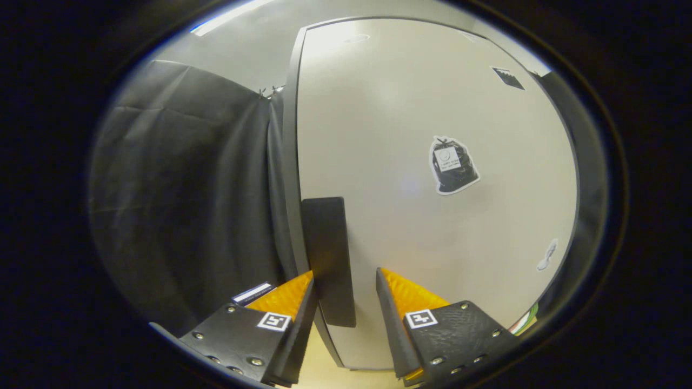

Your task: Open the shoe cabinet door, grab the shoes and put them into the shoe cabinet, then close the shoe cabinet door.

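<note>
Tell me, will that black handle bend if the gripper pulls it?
Probably not. The black handle looks like a flat, stiff bar on the cabinet door. The door would likely swing rather than tip. The gripper stands open around the handle.

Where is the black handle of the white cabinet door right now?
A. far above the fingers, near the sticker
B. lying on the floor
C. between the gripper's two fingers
C: the black handle on the white door sits in the gap of the open gripper, neither finger clearly pressing on it.
</note>
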A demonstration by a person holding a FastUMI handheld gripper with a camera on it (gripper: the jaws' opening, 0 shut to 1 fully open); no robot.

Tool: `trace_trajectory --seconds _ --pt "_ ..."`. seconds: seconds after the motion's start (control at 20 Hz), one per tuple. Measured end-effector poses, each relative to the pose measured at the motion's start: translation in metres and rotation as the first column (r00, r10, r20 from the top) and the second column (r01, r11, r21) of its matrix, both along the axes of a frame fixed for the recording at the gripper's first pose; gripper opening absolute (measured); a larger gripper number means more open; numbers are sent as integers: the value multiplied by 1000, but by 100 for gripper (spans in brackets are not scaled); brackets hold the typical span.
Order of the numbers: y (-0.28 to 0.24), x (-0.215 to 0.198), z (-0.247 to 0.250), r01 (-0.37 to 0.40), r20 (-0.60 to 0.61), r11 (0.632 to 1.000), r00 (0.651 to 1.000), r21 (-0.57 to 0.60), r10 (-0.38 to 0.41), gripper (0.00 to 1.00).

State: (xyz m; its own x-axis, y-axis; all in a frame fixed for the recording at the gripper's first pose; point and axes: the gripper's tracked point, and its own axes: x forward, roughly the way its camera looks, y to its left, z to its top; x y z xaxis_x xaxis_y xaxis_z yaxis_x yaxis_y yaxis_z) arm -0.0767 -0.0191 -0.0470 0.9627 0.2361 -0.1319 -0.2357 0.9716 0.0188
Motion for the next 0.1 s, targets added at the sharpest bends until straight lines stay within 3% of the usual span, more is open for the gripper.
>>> trace_trajectory --seconds 0.1 --pt "0 -1 0 5 0 1000 1000 -2 -5 63"
